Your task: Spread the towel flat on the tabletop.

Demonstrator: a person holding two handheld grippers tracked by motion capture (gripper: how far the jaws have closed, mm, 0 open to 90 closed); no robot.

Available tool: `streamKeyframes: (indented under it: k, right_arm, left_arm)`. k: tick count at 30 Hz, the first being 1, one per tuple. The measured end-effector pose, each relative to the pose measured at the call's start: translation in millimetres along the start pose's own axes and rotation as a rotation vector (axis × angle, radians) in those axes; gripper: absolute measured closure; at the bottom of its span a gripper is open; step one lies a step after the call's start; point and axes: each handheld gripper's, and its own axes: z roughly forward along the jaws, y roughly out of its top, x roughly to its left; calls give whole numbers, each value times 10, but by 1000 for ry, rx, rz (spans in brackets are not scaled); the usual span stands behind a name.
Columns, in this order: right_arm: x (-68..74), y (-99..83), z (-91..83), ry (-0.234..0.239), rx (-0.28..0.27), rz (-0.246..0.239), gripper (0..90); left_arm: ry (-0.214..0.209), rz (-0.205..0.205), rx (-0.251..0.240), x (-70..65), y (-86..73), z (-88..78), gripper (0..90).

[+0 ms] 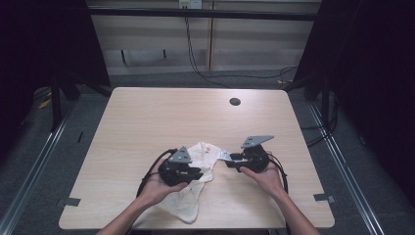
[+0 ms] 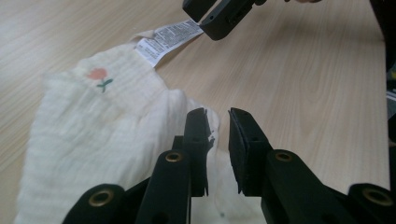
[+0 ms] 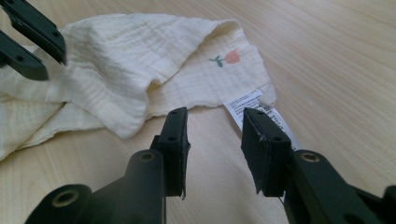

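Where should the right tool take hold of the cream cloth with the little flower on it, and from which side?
Probably at the corner of the cream cloth by the white care label, coming in low from the side where the right tool already sits. There the cloth's edge lies flat and single beside bare table, and the open jaws straddle it; the middle is bunched into folds near the left tool.

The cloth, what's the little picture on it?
A small pink-orange flower with green stem on the cream cloth; right gripper view.

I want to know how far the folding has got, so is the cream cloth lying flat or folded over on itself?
Folded over, loosely. The cloth has one flap doubled back over the layer with the flower print, and its label sticks out at the edge.
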Motion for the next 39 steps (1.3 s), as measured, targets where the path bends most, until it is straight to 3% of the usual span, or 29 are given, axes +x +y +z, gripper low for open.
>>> streamKeyframes:
  k: [2, 4, 10, 11, 15, 20, 23, 25, 28, 34, 38, 39]
  right_arm:
    - [-6, -7, 6, 2, 2, 1, 614]
    - [-6, -5, 12, 0, 1, 2, 612]
    - [-25, -9, 18, 4, -2, 1, 598]
    - [-36, -16, 29, 19, 1, 12, 588]
    - [-44, -23, 41, 22, 9, 10, 587]
    - [-37, -23, 28, 20, 7, 12, 587]
    - [-36, -24, 22, 26, 6, 13, 590]
    - [-35, -25, 12, 30, 5, 9, 592]
    - [-40, -25, 10, 28, 3, 9, 591]
    - [-63, -21, 5, 11, -2, 10, 591]
    - [-110, 37, 30, 17, -4, 14, 591]
    - [-138, 91, 40, 10, -15, 14, 601]
  left_arm:
    - [-12, 13, 38, 42, 43, 138, 767]
    - [-20, -7, 46, 80, 48, 262, 745]
    - [-32, 45, 105, 64, 29, 493, 593]
    - [-8, 56, 118, 53, 26, 510, 610]
    - [18, 79, 116, 20, 0, 534, 682]
    - [-7, 66, 111, -3, -14, 521, 795]
    - [-52, 53, 114, 6, 22, 461, 850]
    - [-90, 22, 60, 32, 46, 362, 865]
    - [-104, 6, 27, 43, 54, 299, 864]
    - [-61, -29, -91, 132, 116, -60, 869]
    - [-17, -38, -119, 211, 57, -268, 869]
    - [10, -41, -121, 248, 26, -338, 869]
